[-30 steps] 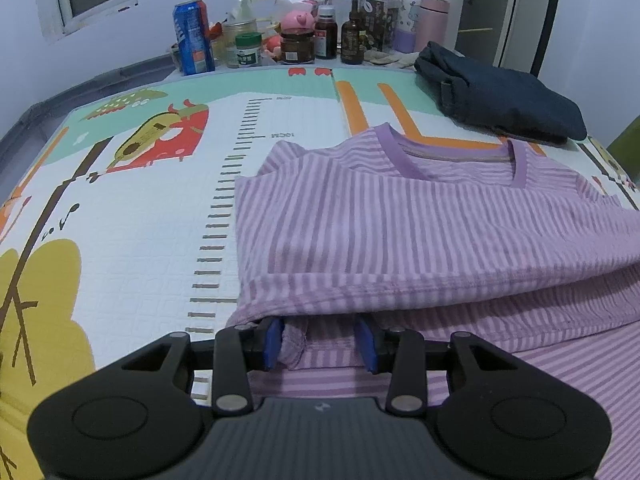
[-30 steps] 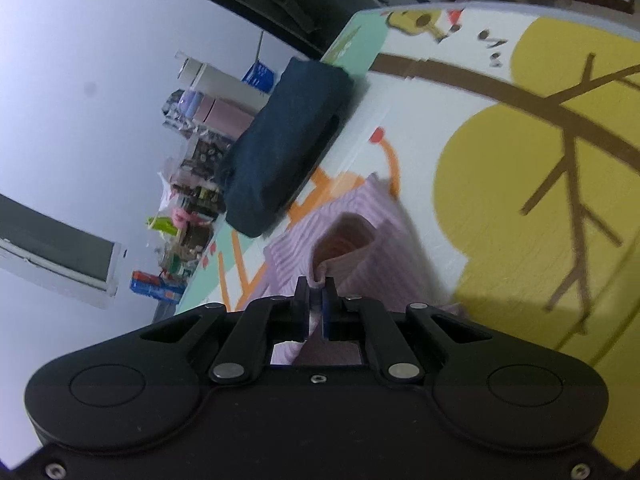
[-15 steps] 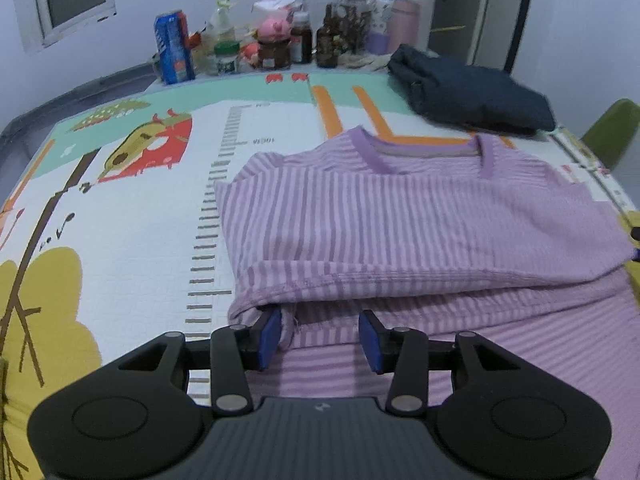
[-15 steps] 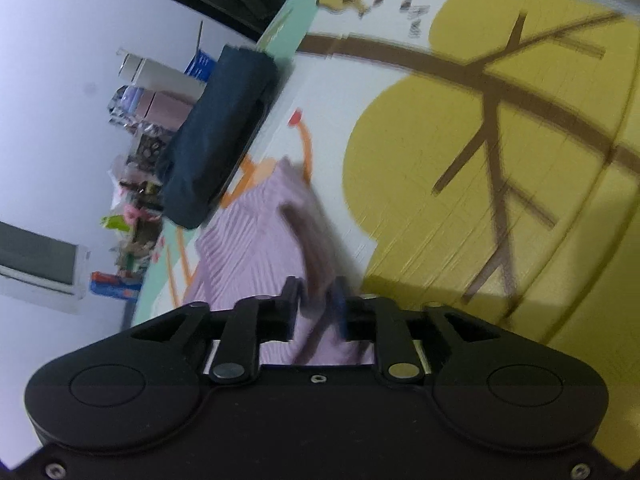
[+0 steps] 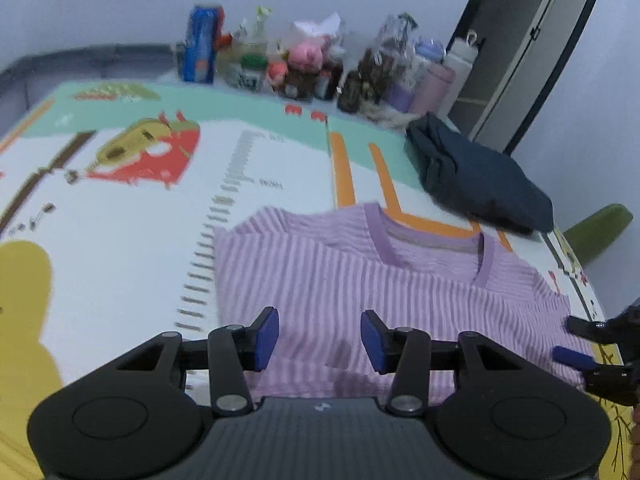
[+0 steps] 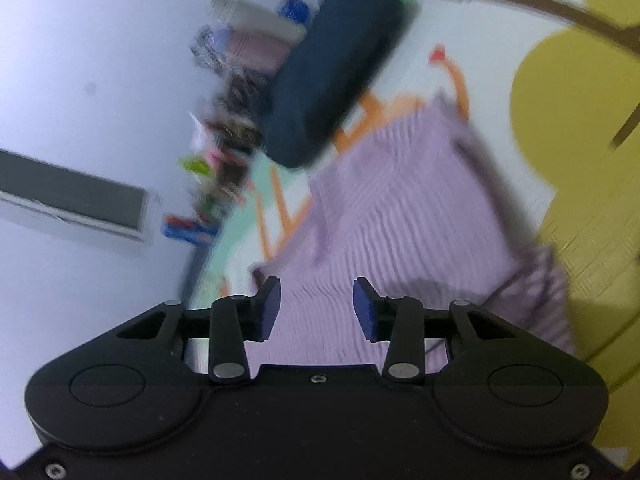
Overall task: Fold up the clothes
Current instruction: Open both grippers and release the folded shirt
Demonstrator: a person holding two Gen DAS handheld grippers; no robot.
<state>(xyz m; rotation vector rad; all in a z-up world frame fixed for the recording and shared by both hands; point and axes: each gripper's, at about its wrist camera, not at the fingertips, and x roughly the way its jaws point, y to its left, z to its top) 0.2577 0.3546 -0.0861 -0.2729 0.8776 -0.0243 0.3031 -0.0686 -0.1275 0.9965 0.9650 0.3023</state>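
My right wrist view is smeared with motion blur: the bottles and jars (image 6: 224,128) are unreadable. My left gripper's body covers the purple shirt's (image 5: 360,292) near hem.

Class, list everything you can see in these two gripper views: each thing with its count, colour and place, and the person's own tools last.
shirt: one, purple striped, folded flat on the mat's near half
navy garment: one, dark blue, folded, beyond the shirt to the right
mat: one, white with coloured cartoon prints, under the clothes
bottles and jars: many, mixed colours, crowded along the far edge, too blurred to count
blue can: one, left end of that row
chair: one, green, past the mat's right edge
left gripper: one, black, blue fingers opening, nothing between them
right gripper: one, black, blue fingers opening above the shirt, nothing gripped
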